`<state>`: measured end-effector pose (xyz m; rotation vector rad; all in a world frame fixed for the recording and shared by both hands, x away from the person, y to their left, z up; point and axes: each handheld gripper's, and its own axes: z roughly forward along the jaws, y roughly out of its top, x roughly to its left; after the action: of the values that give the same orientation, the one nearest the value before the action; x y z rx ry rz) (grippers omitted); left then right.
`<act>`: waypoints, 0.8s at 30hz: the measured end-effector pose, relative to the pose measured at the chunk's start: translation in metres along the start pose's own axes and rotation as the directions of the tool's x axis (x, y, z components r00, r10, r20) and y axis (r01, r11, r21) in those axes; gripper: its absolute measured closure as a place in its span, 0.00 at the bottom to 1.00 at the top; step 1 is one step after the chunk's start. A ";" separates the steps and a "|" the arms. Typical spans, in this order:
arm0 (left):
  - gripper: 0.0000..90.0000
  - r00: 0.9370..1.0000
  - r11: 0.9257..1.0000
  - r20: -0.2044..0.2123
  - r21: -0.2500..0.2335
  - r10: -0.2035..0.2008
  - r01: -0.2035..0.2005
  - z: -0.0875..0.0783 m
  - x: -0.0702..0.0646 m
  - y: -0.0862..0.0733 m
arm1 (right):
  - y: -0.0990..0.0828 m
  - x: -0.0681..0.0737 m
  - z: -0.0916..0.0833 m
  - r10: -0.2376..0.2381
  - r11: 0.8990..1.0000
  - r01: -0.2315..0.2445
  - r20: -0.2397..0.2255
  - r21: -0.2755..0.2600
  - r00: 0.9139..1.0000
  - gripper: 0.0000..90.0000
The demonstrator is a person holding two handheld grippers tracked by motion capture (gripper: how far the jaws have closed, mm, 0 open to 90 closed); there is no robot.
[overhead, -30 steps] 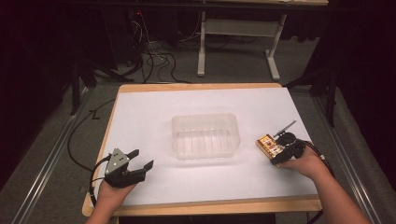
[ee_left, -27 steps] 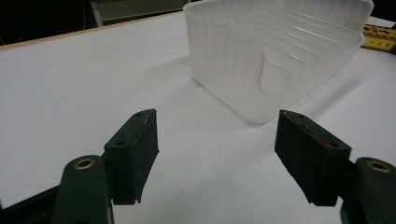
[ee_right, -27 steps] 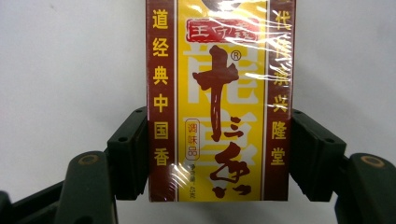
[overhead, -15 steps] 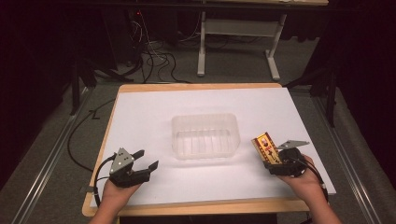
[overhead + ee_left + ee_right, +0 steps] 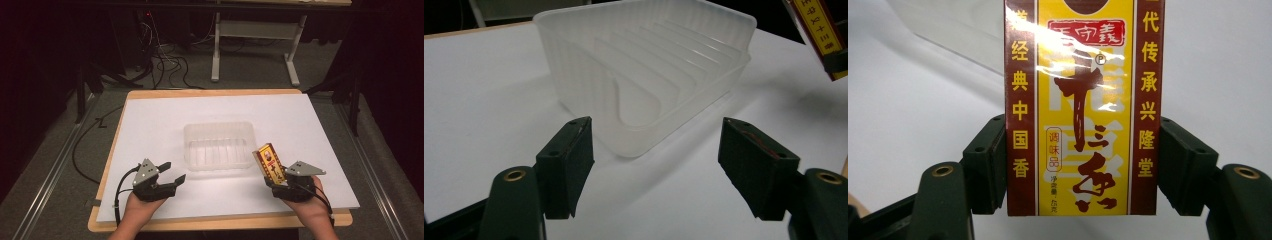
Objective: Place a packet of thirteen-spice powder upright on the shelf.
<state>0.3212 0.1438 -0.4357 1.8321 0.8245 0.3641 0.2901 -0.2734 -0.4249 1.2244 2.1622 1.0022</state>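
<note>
Right of the clear tub (image 5: 218, 145), the right tool (image 5: 278, 181) pinches a yellow box (image 5: 269, 162); left of the tub, the left tool (image 5: 172, 172) sits spread above the counter (image 5: 160, 112).

Each hand-held gripper (image 5: 171, 172) is black with a grey three-cornered plate (image 5: 146, 166) on top, brass screws (image 5: 515, 175) and a black cable (image 5: 121, 186).

Printed on the yellow and brown box (image 5: 1083, 110) clamped in the right hand-held gripper (image 5: 1083, 170): gold characters 经典中国香 down the left brown band, 代传承兴隆堂 down the right band. Large brown 十三香 down the yellow middle, with a small ® mark and a small framed 调味品. Red label near the top too glare-washed to read surely.
</note>
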 end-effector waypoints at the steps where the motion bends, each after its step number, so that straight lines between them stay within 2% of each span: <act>1: 0.34 1.000 1.000 0.010 -0.003 0.003 -0.003 0.002 -0.004 0.001 | 0.002 0.005 0.001 -0.008 1.000 0.008 -0.006 -0.014 1.000 0.36; 6: 0.34 0.999 1.000 0.034 -0.011 0.024 -0.023 0.012 -0.020 0.008 | 0.011 0.033 0.010 -0.079 0.996 0.077 -0.018 -0.054 0.997 0.36; 9: 0.34 0.998 0.999 0.037 -0.011 0.051 -0.051 0.018 -0.029 0.012 | 0.015 0.047 0.018 -0.113 0.991 0.111 -0.030 -0.072 0.993 0.36; 11: 0.35 0.997 0.998 0.059 -0.015 0.056 -0.055 0.021 -0.034 0.015 | 0.016 0.058 0.023 -0.137 0.988 0.135 -0.025 -0.079 0.990 0.36; 13: 0.35 0.995 0.999 0.092 -0.021 0.048 -0.046 0.025 -0.039 0.018 | 0.018 0.066 0.028 -0.170 0.983 0.167 -0.026 -0.082 0.985 0.36; 17: 0.37 0.990 0.999 0.141 -0.031 0.026 -0.022 0.032 -0.047 0.023 | 0.020 0.082 0.036 -0.190 0.979 0.186 -0.050 -0.081 0.980 0.36; 24: 0.46 0.979 0.998 0.203 -0.052 -0.026 0.037 0.039 -0.049 0.028 | 0.020 0.101 0.046 -0.250 0.967 0.245 -0.071 -0.072 0.966 0.36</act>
<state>0.3198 0.0769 -0.4200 1.7685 0.6948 0.1742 0.2818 -0.1621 -0.4422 0.8718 2.2585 1.0169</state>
